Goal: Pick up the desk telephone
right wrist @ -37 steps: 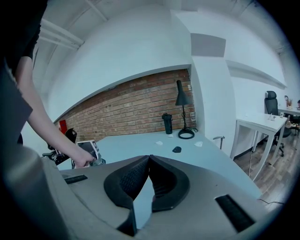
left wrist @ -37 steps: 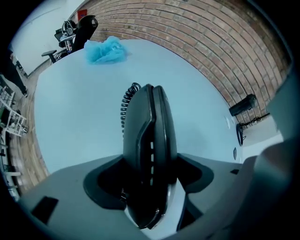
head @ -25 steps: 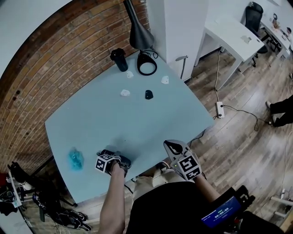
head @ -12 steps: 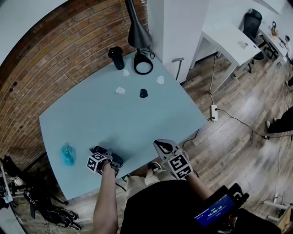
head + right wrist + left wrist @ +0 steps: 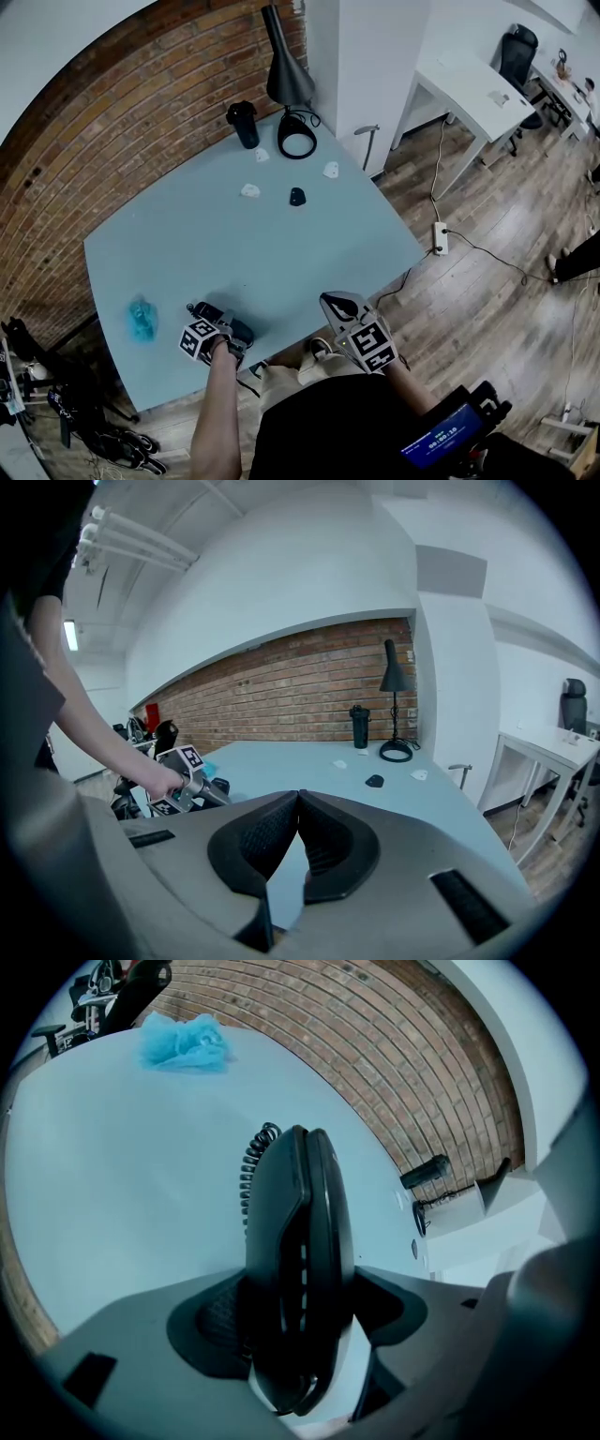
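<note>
The left gripper [image 5: 296, 1309] grips the black phone [image 5: 295, 1206] between its jaws at the table's [image 5: 253, 244] near edge, coiled cord trailing behind, while the right gripper [image 5: 298, 844], jaws pressed together on nothing, hangs just off that edge.

The person's bare left forearm [image 5: 217, 412] reaches forward, the left gripper [image 5: 228, 328] angled steeply downward, its jaws spread wide and clamped on either side of the desk telephone [image 5: 295, 1241]. The right gripper [image 5: 341, 305], held close to the body and tipped only slightly down, has its jaws closed tip to tip with nothing between them.
</note>
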Tool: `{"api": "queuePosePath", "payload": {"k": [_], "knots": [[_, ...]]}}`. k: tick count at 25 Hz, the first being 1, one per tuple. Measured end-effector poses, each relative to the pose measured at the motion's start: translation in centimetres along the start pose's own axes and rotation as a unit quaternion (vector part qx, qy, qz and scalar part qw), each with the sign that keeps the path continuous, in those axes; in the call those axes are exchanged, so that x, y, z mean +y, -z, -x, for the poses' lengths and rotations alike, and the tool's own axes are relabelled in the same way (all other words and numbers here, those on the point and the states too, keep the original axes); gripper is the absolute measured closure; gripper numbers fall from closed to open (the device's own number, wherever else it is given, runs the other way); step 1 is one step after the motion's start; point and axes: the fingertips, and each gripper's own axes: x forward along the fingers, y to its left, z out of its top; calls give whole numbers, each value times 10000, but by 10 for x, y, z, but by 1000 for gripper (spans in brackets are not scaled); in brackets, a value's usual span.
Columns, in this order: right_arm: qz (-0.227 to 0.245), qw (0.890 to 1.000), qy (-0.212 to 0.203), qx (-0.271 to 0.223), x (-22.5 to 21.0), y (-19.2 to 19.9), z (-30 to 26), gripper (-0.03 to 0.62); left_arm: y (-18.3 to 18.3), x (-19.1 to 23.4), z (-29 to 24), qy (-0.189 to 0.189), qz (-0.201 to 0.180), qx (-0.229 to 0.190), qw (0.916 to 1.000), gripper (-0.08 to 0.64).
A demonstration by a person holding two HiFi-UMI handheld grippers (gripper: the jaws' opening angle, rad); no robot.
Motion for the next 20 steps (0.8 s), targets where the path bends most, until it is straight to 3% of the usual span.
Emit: {"api": "queuePosePath", "payload": {"k": [15, 20], "knots": [[-12, 10000, 45, -29, -2, 0, -1, 578, 0, 0, 8, 481, 683, -211, 9963, 207], [-11, 10000, 7, -28, 1, -1, -1, 578, -1, -9, 12, 606, 638, -250, 9958, 207]]}}
